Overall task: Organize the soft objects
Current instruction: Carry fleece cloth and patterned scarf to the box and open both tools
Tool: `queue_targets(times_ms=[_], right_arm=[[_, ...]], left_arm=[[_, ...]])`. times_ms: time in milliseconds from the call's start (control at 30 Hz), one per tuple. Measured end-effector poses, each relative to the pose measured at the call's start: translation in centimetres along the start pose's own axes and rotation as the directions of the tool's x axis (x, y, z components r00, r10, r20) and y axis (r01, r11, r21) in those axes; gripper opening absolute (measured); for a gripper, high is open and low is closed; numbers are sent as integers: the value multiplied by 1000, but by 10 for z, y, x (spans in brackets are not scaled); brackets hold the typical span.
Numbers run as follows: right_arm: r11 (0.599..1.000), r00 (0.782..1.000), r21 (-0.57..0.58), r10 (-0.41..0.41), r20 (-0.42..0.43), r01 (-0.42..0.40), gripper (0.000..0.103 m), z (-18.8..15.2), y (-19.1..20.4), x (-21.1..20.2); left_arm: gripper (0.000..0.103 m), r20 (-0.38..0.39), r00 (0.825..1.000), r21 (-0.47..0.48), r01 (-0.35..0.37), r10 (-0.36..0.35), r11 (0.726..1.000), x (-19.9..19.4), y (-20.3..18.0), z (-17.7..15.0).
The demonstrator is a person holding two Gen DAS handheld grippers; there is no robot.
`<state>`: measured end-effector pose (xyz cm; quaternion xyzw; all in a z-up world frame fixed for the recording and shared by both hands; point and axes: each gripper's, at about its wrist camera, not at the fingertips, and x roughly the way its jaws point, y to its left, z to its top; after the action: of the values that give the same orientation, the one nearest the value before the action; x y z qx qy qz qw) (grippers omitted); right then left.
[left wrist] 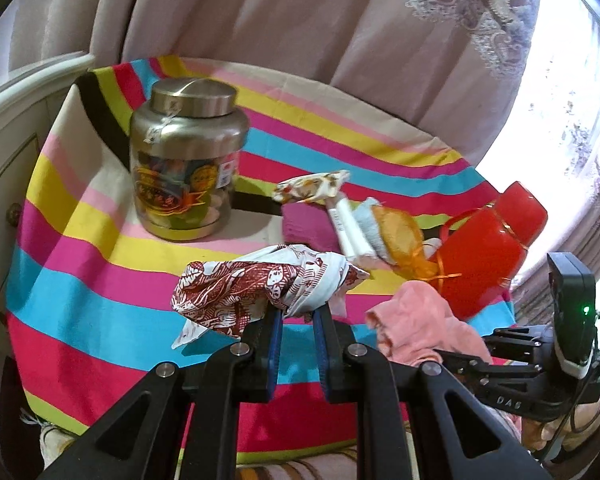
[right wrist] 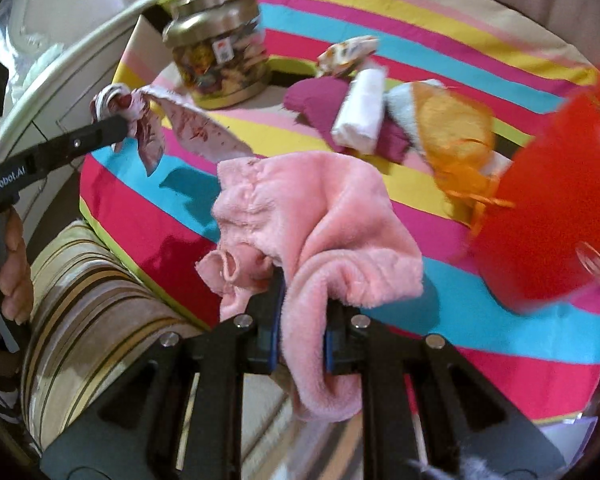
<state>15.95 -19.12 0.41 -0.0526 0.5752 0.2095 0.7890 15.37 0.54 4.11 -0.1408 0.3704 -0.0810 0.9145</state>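
Note:
My left gripper (left wrist: pixel 297 312) is shut on a red-and-white patterned cloth (left wrist: pixel 256 292) and holds it above the striped tablecloth (left wrist: pixel 100 288). It also shows in the right wrist view, where the cloth (right wrist: pixel 140 120) hangs from the left gripper (right wrist: pixel 118 126). My right gripper (right wrist: pixel 300 300) is shut on a fluffy pink cloth (right wrist: pixel 320 224), which drapes over its fingers; the pink cloth (left wrist: pixel 416 320) also shows in the left wrist view. On the table lie a magenta cloth (right wrist: pixel 320 100), a rolled white cloth (right wrist: pixel 360 112), a light-blue and orange bundle (right wrist: pixel 448 120) and a small floral cloth (right wrist: pixel 348 50).
A metal-lidded jar (left wrist: pixel 188 160) stands at the table's back left. A red container (left wrist: pixel 488 248) with gold ribbon lies at the right, close to my right gripper (right wrist: pixel 560 200). Curtains (left wrist: pixel 300 20) hang behind. A striped cushion (right wrist: pixel 100 300) is below the table's near edge.

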Motion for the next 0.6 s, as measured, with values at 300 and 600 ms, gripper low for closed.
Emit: queue_targets(times_ms=[300,600], right_arm=[[991,994,116,-70,89,60,19,-42,-39,-67],[950,973,261,-203,110,169,19,-104,-99,-131]], left_arm=[[16,11,996,87,83,-85,993,-17,-54,-8],[16,-20,981,193,193,-193,962,-18,-127,-20]])
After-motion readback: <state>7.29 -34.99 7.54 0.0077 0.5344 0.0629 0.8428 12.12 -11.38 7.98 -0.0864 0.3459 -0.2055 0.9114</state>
